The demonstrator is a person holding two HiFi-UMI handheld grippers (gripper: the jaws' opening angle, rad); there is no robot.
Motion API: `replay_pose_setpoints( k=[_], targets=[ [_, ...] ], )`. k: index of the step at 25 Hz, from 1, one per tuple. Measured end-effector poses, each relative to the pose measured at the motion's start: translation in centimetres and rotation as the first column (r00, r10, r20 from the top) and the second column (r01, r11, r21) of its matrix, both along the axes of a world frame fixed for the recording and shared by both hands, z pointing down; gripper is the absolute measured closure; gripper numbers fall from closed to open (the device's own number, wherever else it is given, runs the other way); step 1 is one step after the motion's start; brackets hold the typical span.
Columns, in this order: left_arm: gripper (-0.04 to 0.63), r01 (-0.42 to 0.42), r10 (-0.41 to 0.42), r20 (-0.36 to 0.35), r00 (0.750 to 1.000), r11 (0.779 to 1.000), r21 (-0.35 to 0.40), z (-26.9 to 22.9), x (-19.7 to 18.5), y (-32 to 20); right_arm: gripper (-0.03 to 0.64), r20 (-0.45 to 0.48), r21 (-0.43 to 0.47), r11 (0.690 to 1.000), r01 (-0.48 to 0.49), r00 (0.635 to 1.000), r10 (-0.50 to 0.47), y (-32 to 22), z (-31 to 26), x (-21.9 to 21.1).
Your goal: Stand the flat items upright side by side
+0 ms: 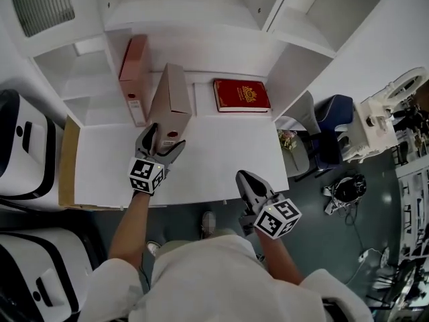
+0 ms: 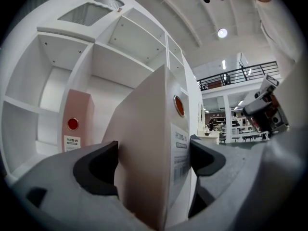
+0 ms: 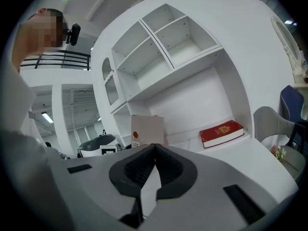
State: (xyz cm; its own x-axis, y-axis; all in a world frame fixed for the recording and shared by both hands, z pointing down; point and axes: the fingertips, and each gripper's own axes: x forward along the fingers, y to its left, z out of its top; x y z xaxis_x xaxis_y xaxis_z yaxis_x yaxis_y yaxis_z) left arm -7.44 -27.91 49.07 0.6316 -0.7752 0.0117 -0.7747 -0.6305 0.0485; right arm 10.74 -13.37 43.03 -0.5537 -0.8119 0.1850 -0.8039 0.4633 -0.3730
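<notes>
Left hand-held gripper (image 1: 161, 143), jaws spread wide and pinching the near, labelled end of the beige file box (image 1: 171, 99), one pad on each broad face. In the left gripper view (image 2: 154, 158) the box (image 2: 144, 143) fills the gap between the pads. It stands on its long edge on the white surface (image 1: 228, 159), in the desk's recess. Whether its bottom sits fully flat cannot be told.

To its left, near but apart, the pink file box (image 1: 134, 79) stands upright against the recess wall. To its right, the red book (image 1: 241, 94) lies flat on its cover.

Right hand-held gripper (image 1: 244, 180), pads pressed together on nothing, hangs over the front edge of the surface.

Suggested handling: keep the grip square across the beige box so it does not twist. Ease it left until its face meets the pink one, and settle the bottom edge flat. Part the jaws straight outward, so that neither pad drags the box askew. The free gripper could steady the top if it leans.
</notes>
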Motion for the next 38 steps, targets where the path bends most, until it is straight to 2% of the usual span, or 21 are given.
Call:
replay_pose_setpoints(
  k=[4, 9, 13, 16, 20, 24, 28, 32, 35, 38],
  targets=[
    [0.135, -0.005, 0.005, -0.021, 1.0, 1.0, -0.003, 0.0, -0.2, 0.0, 0.614, -0.003, -0.022, 1.0, 0.009, 1.0, -0.009, 0.0, 0.8, 0.3],
    [0.137, 0.004, -0.004, -0.092, 0.996, 1.0, 0.0, -0.4, -0.3, -0.7, 0.614, -0.027, -0.045, 0.999, 0.017, 0.999, -0.018, -0.3, 1.3, 0.8],
    [0.138, 0.071, -0.074, -0.107, 0.991, 0.997, -0.032, 0.9, -1.8, -2.2, 0.614, -0.05, -0.048, 0.998, 0.032, 0.998, -0.034, -0.6, 1.4, 1.0],
    [0.155, 0.107, -0.112, -0.072, 0.991, 0.991, -0.077, 3.0, -2.5, -2.6, 0.614, -0.055, -0.055, 0.998, 0.037, 0.998, -0.04, -0.9, 1.6, 1.3],
    [0.171, 0.147, -0.147, 0.011, 0.989, 0.985, -0.089, 4.1, -2.4, -3.2, 0.614, -0.037, -0.049, 0.998, 0.038, 0.999, -0.04, -1.4, 1.9, 1.6],
    [0.231, 0.225, -0.221, 0.043, 0.974, 0.968, -0.113, 4.4, -4.1, -4.0, 0.614, -0.015, -0.043, 0.999, 0.032, 0.999, -0.033, -1.7, 2.1, 2.1],
    [0.258, 0.279, -0.267, 0.098, 0.959, 0.95, -0.142, 4.6, -5.1, -5.2, 0.614, 0.019, -0.05, 0.999, 0.017, 1.0, -0.016, -1.9, 2.5, 2.9],
    [0.282, 0.346, -0.329, 0.12, 0.937, 0.922, -0.174, 4.8, -6.0, -6.9, 0.614, 0.052, -0.046, 0.999, 0.002, 0.999, 0.0, -2.2, 2.9, 3.4],
    [0.289, 0.372, -0.35, 0.139, 0.926, 0.909, -0.187, 4.8, -6.1, -7.9, 0.614, 0.073, -0.055, 0.998, -0.021, 0.997, 0.025, -2.3, 3.5, 4.4],
    [0.291, 0.405, -0.386, 0.131, 0.913, 0.892, -0.2, 4.9, -6.4, -8.8, 0.614, 0.09, -0.059, 0.997, -0.04, 0.995, 0.046, -2.4, 4.0, 5.7]
  ],
)
